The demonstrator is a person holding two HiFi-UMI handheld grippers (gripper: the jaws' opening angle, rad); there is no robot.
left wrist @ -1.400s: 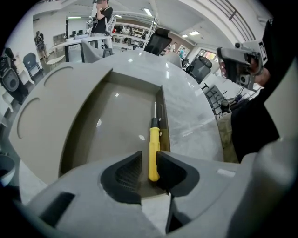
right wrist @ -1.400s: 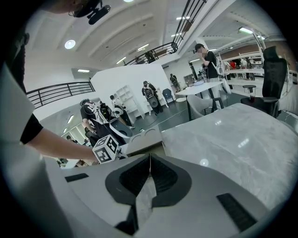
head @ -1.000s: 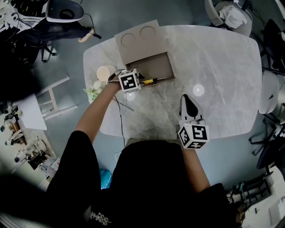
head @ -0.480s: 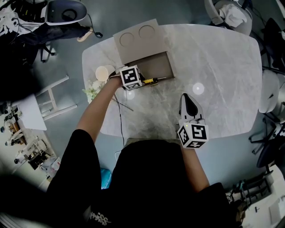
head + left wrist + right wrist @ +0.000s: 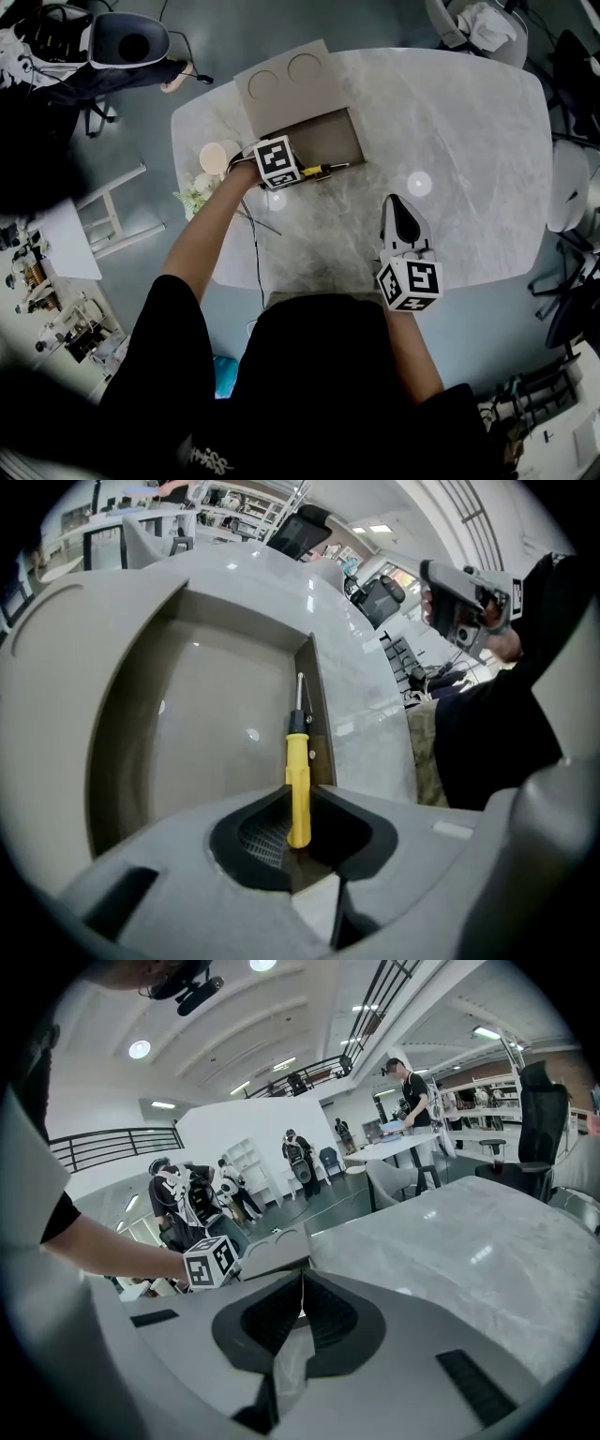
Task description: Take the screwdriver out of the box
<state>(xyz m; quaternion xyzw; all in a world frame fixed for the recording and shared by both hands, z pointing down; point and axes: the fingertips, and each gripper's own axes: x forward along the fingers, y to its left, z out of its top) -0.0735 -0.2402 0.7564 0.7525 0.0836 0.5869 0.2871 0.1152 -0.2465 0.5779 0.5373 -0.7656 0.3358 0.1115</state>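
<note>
The left gripper (image 5: 298,797) reaches into the open box (image 5: 187,714) on the table (image 5: 450,141), its jaws closing on the yellow handle of the screwdriver (image 5: 297,761), which lies along the box's inner wall. The right gripper (image 5: 302,1283) rests well apart near the table's front edge, jaws closed together and empty.

The head view looks steeply down from above the person and takes in the whole surface (image 5: 469,141). The left gripper view sits close over the box (image 5: 187,724), facing into it. The right gripper view looks low across the surface from farther back. All three share the box, and the first two also share the screwdriver (image 5: 298,785).
</note>
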